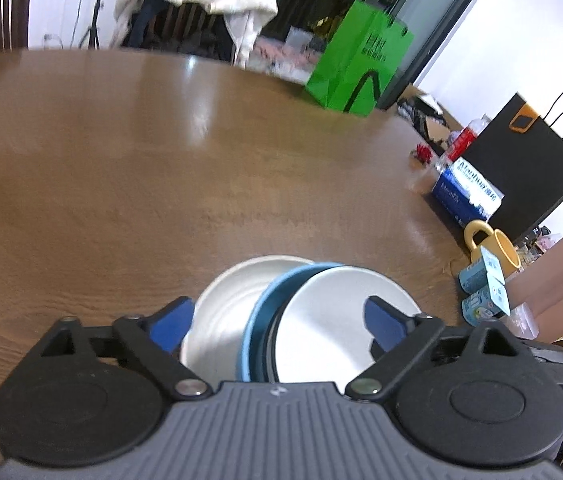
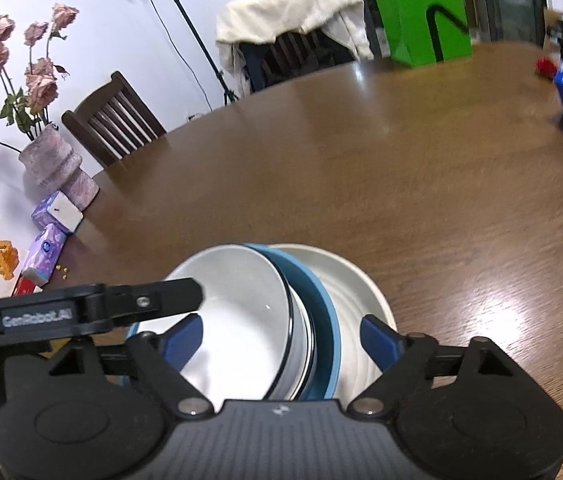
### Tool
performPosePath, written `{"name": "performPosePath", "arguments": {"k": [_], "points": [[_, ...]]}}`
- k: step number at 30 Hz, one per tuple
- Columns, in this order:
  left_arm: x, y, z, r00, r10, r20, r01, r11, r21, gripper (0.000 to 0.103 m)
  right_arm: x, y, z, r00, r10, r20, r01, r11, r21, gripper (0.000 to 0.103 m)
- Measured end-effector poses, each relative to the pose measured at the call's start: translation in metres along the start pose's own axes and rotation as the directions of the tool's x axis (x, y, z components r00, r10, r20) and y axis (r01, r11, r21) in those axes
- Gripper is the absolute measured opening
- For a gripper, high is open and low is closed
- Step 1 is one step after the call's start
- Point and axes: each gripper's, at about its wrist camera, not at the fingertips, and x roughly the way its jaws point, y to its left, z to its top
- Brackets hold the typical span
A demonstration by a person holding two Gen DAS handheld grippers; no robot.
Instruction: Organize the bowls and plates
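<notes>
A white bowl [image 1: 321,328] sits inside a blue bowl [image 1: 259,320], and both rest tilted on a cream plate [image 1: 225,304] on the brown table [image 1: 161,160]. My left gripper [image 1: 279,328] is open with its blue pads on either side of the stack, close above it. In the right wrist view the white bowl [image 2: 237,308], the blue bowl [image 2: 321,320] and the plate [image 2: 357,300] lie between the open fingers of my right gripper [image 2: 281,340]. The left gripper's black finger [image 2: 153,300] reaches over the white bowl's rim from the left.
A green bag [image 1: 357,60] and a draped chair [image 2: 293,28] stand at the far table edge. A yellow mug [image 1: 493,244], small cartons [image 1: 481,280], a blue box [image 1: 465,192] and a black bag [image 1: 521,168] are at the right. A flower vase [image 2: 57,168] and tissue packs [image 2: 45,248] are at the left.
</notes>
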Motion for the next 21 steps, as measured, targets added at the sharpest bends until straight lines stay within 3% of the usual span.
{"name": "performPosePath", "arguments": {"k": [5,7,13,18,21], "points": [[-0.041,-0.002,-0.005,0.987,0.049,0.150,-0.059,0.996,0.066,0.103,-0.024,0.009,-0.006,0.997,-0.051,0.063,0.054,0.997,-0.050,0.092],[-0.056,-0.001,-0.007,0.977,0.074,0.201,-0.095,0.990,0.100,0.103,-0.035,0.013,-0.011,0.992,-0.085,0.093,0.092,0.994,-0.066,0.103],[-0.089,0.005,-0.016,0.954,0.093,0.286,-0.148,0.973,0.176,0.103,-0.060,0.034,-0.026,0.963,-0.178,0.203,0.194,0.979,-0.064,0.103],[-0.111,0.004,-0.024,0.949,0.070,0.306,-0.161,0.946,0.282,0.103,-0.080,0.061,-0.048,0.928,-0.263,0.263,0.273,0.962,-0.003,0.103],[-0.132,0.003,-0.032,0.944,0.061,0.323,-0.161,0.943,0.293,0.103,-0.093,0.078,-0.064,0.918,-0.286,0.275,0.294,0.956,0.013,0.103]]}}
